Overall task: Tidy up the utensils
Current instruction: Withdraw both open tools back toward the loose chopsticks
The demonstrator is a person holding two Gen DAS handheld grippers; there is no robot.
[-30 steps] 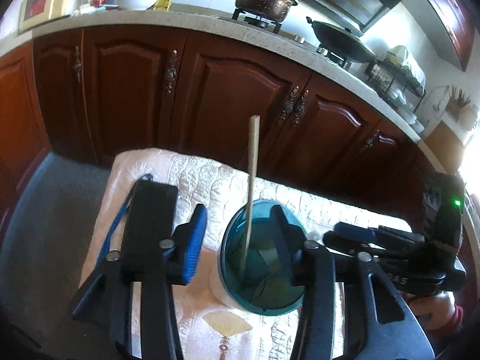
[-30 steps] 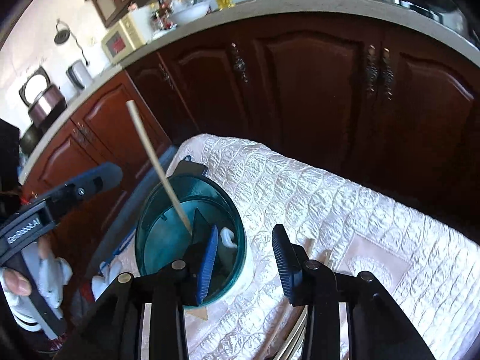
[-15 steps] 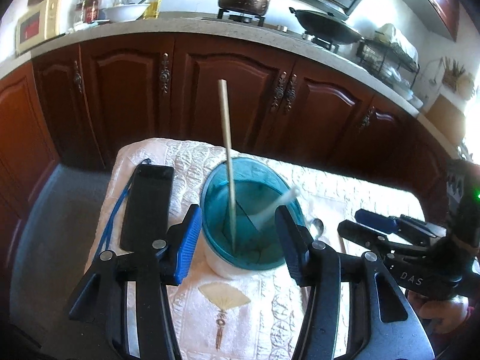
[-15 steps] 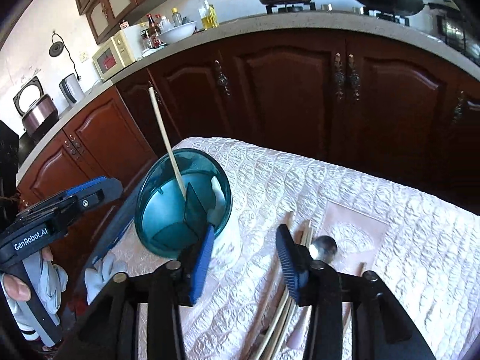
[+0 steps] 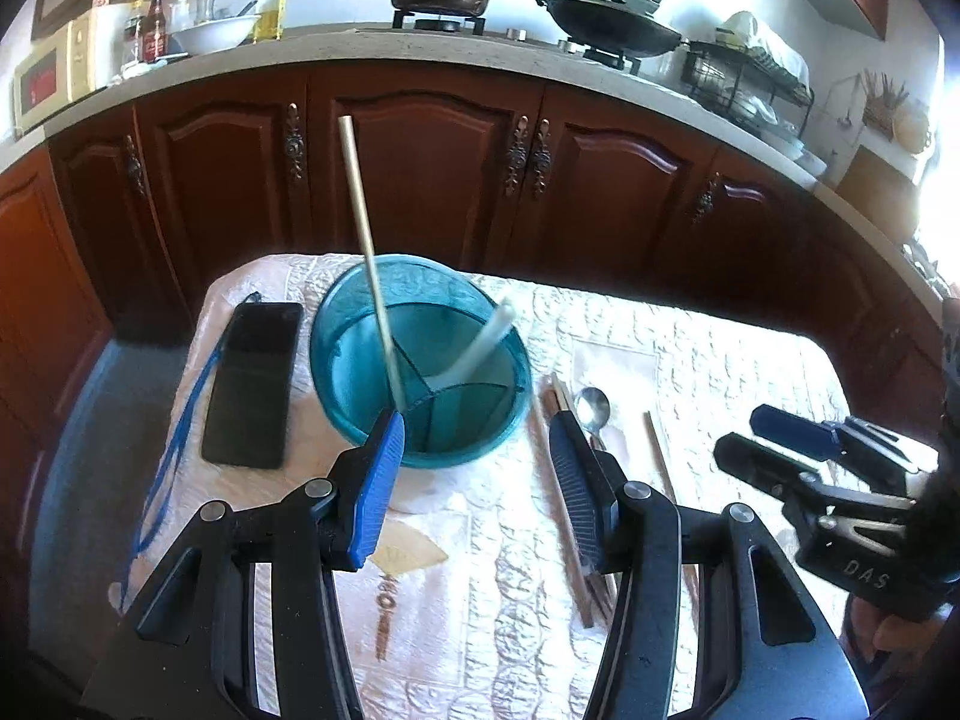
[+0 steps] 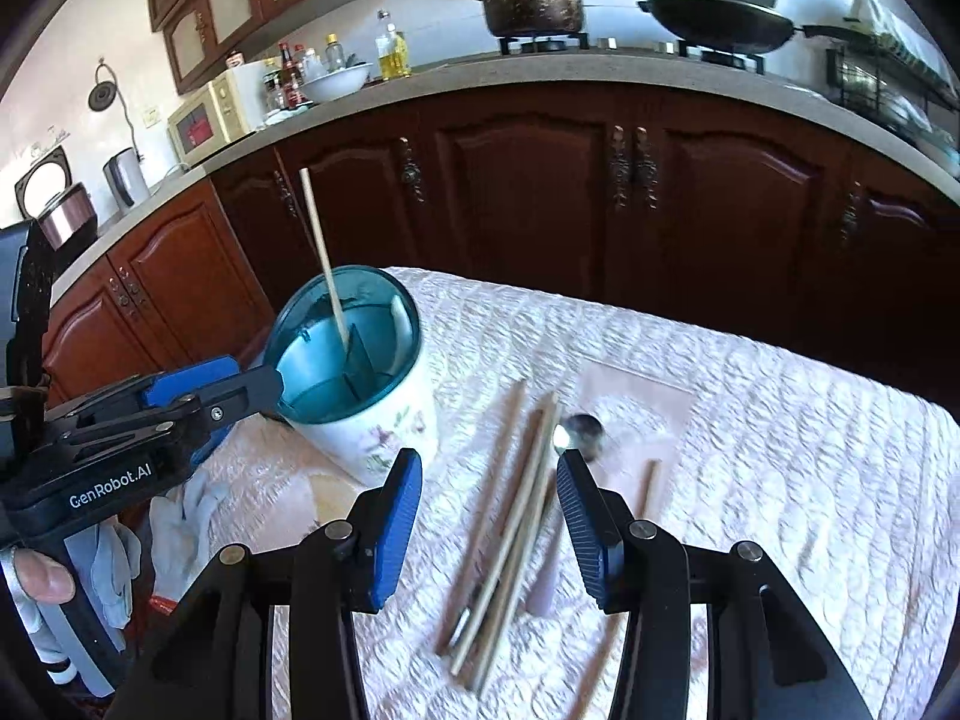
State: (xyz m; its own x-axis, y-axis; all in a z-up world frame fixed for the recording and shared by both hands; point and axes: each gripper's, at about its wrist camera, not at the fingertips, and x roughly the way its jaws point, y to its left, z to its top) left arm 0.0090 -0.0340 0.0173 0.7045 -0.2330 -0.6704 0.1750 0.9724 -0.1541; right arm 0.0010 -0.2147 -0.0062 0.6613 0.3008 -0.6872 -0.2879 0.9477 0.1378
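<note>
A white utensil holder with a teal divided insert (image 5: 420,360) (image 6: 354,360) stands on the quilted table. One pale chopstick (image 5: 366,252) (image 6: 324,258) stands upright in it, and a white handle (image 5: 480,342) leans in another compartment. Several chopsticks (image 6: 510,516) (image 5: 570,498) and a metal spoon (image 6: 579,432) (image 5: 592,405) lie flat right of the holder. My left gripper (image 5: 474,456) is open and empty, just in front of the holder. My right gripper (image 6: 489,498) is open and empty above the loose chopsticks.
A black phone (image 5: 252,384) with a blue strap lies left of the holder. The table's white quilted cloth (image 6: 750,420) ends near dark wooden cabinets (image 5: 432,168). A countertop with pots and bottles runs behind.
Both grippers have drawn back and up from the holder. The right gripper has swung right over the loose chopsticks. The chopstick stays standing in the holder.
</note>
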